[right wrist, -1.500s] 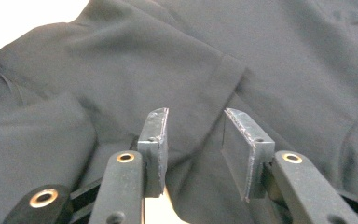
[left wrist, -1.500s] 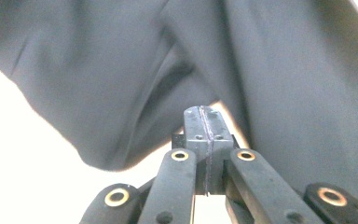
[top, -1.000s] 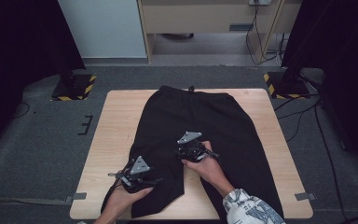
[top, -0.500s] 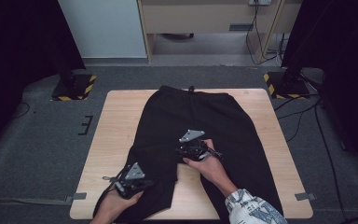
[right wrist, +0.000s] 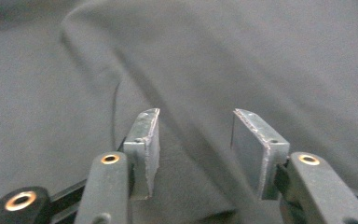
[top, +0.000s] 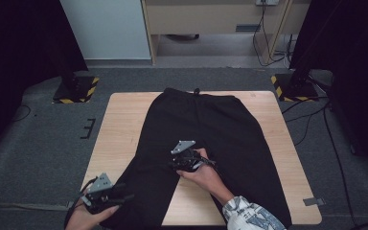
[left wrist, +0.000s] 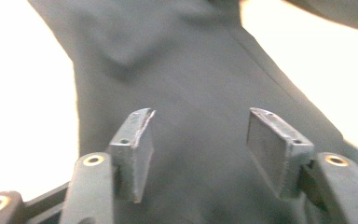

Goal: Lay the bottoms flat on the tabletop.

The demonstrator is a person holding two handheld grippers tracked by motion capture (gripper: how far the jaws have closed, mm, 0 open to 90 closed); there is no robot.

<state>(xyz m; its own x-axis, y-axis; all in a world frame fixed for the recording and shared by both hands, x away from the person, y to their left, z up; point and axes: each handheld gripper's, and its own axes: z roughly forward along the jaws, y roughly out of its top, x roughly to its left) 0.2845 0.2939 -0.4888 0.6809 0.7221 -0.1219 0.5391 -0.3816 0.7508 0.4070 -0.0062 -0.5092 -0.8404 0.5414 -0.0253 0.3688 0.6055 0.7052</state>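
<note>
Wooden table [top: 120,124]: black trousers [top: 206,129] spread flat. Left gripper [top: 106,196], moved toward the near-left corner since earlier, jaws just reopened, empty. Right gripper [top: 186,160] at the crotch, jaws widening, empty.

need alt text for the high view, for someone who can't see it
Black trousers lie flat on a wooden table, waistband at the far edge. A person's right gripper rests at the crotch, and the left gripper, jaws open, is over the hem of the left leg at the near edge.
</note>
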